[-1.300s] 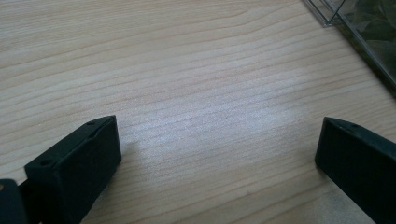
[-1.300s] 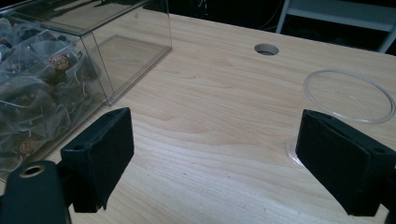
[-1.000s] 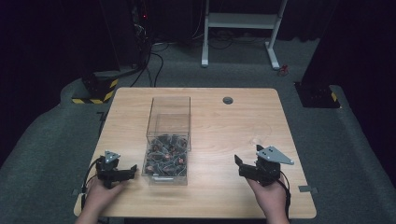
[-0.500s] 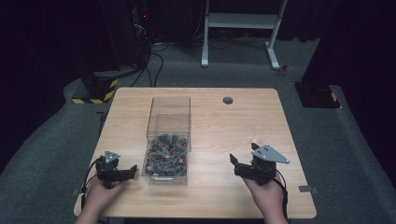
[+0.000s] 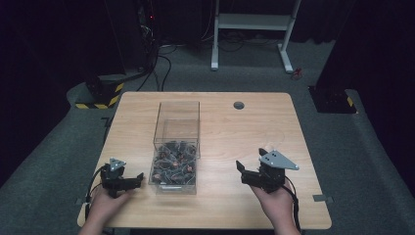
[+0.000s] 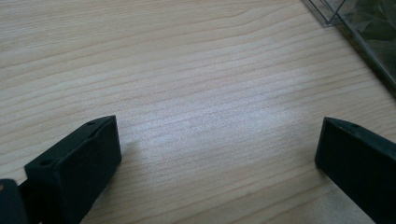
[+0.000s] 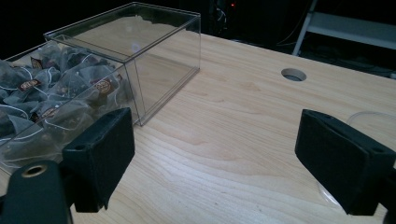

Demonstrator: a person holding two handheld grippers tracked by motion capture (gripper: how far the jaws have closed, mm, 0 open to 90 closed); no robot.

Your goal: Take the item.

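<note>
Now both tools gape wide, gripping nothing: left gripper (image 5: 139, 177) just left of the clear box (image 5: 177, 128) of tea bags (image 5: 173, 164), right gripper (image 5: 241, 172) well right of it.

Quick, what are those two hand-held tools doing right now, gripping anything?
Left tool: open, holding nothing, over the light wooden table.
Right tool: open, holding nothing, beside the clear plastic box of tea bags.
</note>
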